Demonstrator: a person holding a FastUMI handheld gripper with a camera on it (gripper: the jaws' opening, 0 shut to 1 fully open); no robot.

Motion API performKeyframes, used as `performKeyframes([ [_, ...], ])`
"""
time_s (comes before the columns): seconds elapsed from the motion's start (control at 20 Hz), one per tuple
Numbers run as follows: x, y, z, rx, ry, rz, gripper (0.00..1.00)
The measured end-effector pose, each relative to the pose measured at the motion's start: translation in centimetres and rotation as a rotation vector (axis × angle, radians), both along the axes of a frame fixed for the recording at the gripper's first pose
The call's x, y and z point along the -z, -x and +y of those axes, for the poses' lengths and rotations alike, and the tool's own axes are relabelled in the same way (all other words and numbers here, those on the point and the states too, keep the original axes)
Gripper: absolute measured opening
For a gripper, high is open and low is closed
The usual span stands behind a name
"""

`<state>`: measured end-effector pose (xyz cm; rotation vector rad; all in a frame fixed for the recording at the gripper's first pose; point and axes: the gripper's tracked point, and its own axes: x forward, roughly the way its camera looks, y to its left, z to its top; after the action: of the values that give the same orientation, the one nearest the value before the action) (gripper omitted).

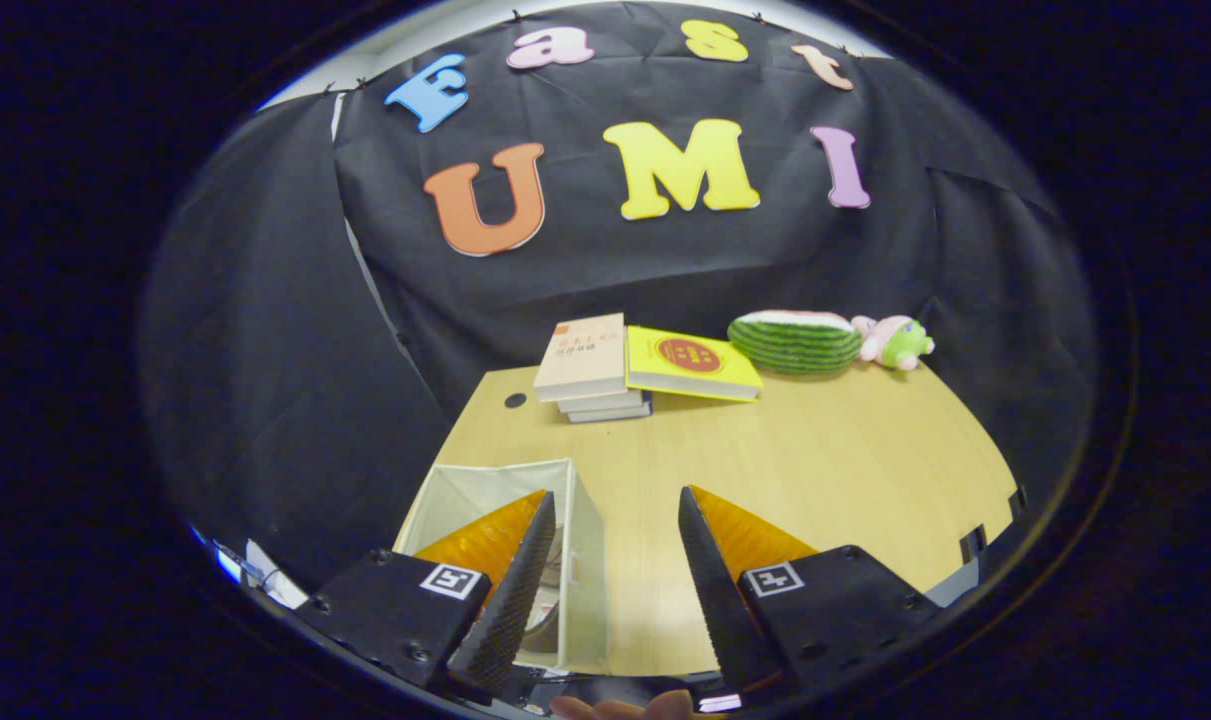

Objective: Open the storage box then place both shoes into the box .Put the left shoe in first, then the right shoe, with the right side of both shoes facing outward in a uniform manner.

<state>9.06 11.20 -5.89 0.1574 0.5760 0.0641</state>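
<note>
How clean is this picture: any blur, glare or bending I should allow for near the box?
Gripper view: sharp and evenly lit, no glare on the table; fisheye bends the table's far edge into a curve; the box beside the open gripper is partly hidden by a finger, its inside dim.

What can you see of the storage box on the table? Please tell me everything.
The storage box is pale, off-white, with thin walls that look like fabric. It is open at the top and stands upright on the wooden table, near its edge. Something lies inside, too hidden to name. The gripper is open above it; one finger overlaps the box, and contact cannot be told.
</note>
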Motion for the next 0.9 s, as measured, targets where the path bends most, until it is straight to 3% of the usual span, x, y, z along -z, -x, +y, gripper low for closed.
performKeyframes([
  [0.4, -5.0, 3.3, -7.5, 0.039, 0.043, -0.321, 0.84],
  [0.55, -6.1, 5.5, -9.3, 0.055, 0.084, -0.453, 0.93],
  [0.7, -4.5, 7.4, -10.3, 0.058, 0.085, -0.462, 0.99],
  [0.9, -3.7, 8.7, -11.6, 0.074, 0.087, -0.485, 1.0],
])
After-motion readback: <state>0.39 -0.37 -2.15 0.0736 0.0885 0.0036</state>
